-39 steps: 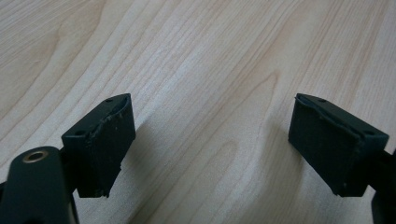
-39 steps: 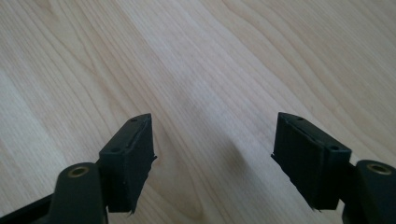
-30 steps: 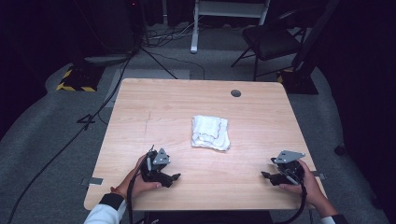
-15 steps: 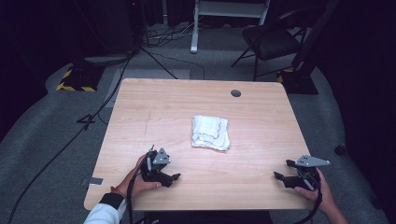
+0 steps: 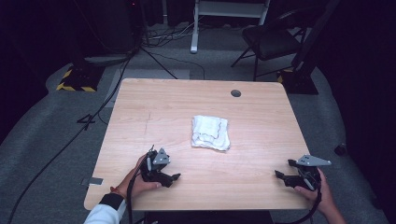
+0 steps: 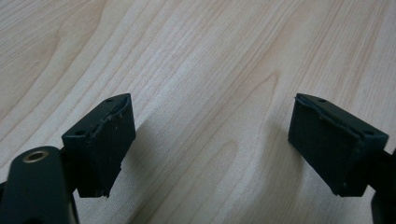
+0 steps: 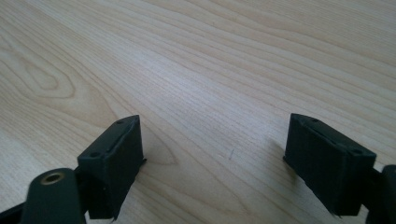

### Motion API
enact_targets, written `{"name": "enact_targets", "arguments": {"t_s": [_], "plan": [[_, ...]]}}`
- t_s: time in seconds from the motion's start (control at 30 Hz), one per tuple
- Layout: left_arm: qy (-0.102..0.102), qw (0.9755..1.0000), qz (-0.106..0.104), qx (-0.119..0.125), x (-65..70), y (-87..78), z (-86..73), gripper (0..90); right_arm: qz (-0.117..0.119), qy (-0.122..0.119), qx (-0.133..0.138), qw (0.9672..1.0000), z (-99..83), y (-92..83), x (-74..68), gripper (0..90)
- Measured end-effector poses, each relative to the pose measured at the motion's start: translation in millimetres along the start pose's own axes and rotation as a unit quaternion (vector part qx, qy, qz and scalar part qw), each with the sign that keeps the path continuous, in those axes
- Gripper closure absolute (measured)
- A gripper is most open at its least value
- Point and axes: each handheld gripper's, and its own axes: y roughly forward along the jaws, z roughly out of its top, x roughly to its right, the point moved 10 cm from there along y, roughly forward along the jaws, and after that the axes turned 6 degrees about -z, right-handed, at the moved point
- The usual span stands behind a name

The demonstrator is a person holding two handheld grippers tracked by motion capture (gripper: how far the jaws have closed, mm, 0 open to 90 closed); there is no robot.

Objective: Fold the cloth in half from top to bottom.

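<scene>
Light wood desk [image 5: 154, 112] with a round grommet hole [image 5: 236, 93] near its far right corner, folded white cloth [image 5: 211, 132] lying about mid-desk. Behind my desk: black chair [image 5: 273, 39], white stand legs [image 5: 224, 14], cables on grey carpet, yellow-black striped base [image 5: 74, 84] far left.

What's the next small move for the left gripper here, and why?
Probably carry the left gripper forward and to the right toward the white cloth. Its jaws stand wide open with bare wood between them, it sits near the table's front edge, and the folded cloth lies untouched mid-table, apart from both grippers. The right gripper, also open, sits farther off at the right edge.
</scene>
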Motion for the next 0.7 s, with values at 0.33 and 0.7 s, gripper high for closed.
{"name": "enact_targets", "arguments": {"t_s": [0.33, 0.7], "plan": [[0.0, 1.0, 0.0, 0.0, 0.0, 0.0, 0.0, 15.0, -0.003, 0.003, 0.0, 1.0, 0.0, 0.2, 1.0, 19.3], [0.0, 1.0, -0.001, 0.0, -0.1, 0.0, 0.0, 15.0, -0.003, 0.003, 0.0, 1.0, 0.1, 0.2, 1.0, 19.3]]}}
